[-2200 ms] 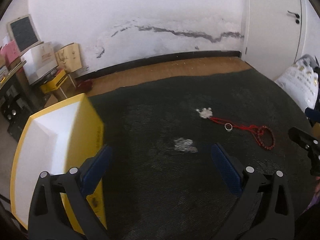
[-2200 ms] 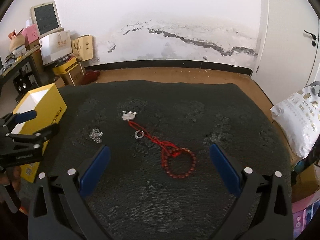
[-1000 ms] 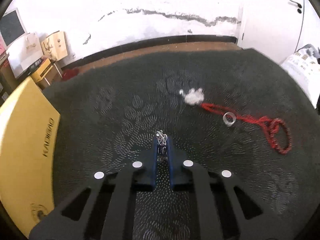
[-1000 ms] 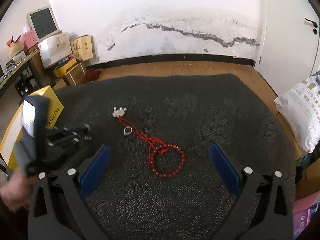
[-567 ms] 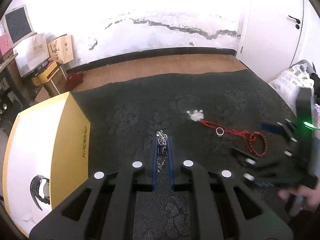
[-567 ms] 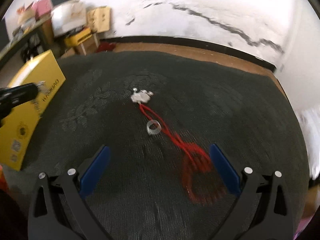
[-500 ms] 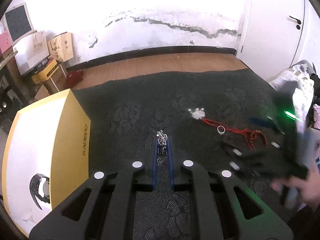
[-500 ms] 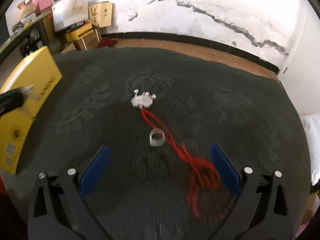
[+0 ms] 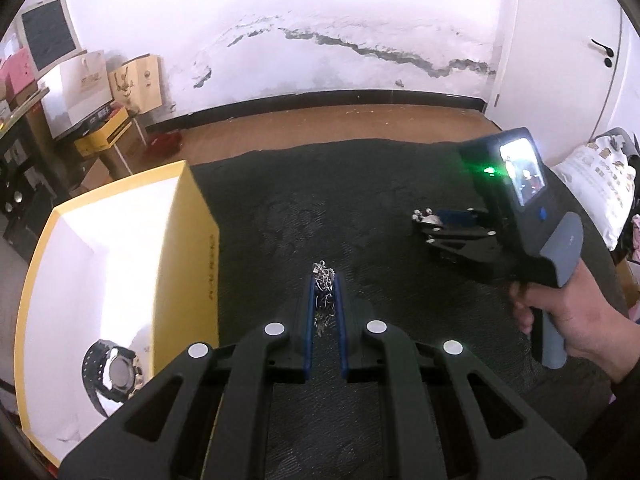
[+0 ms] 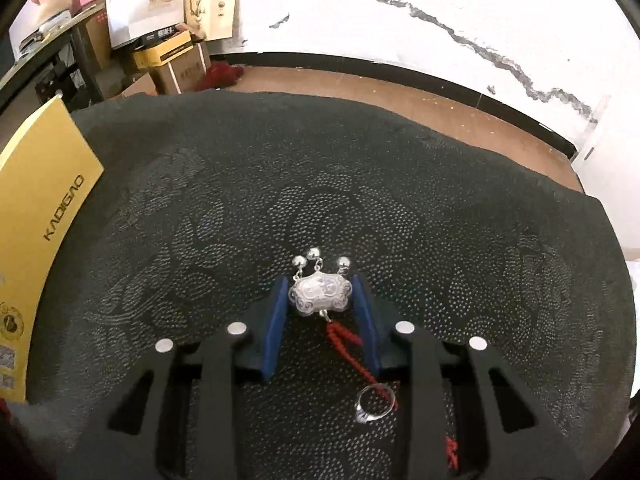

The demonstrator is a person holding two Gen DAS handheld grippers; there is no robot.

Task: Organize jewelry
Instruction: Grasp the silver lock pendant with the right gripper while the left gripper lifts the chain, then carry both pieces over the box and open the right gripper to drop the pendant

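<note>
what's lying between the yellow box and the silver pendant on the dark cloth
Nothing: in the right wrist view, bare dark cloth runs from the yellow box to the silver pendant.

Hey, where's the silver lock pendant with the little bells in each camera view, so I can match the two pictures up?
Left wrist view: silver lock pendant sits right of centre on the dark cloth, at the tips of the right gripper.
Right wrist view: pendant is just below centre, between the closing blue fingers, red cord trailing toward the camera.
Shared landmark: the yellow box at the left in both.
</note>
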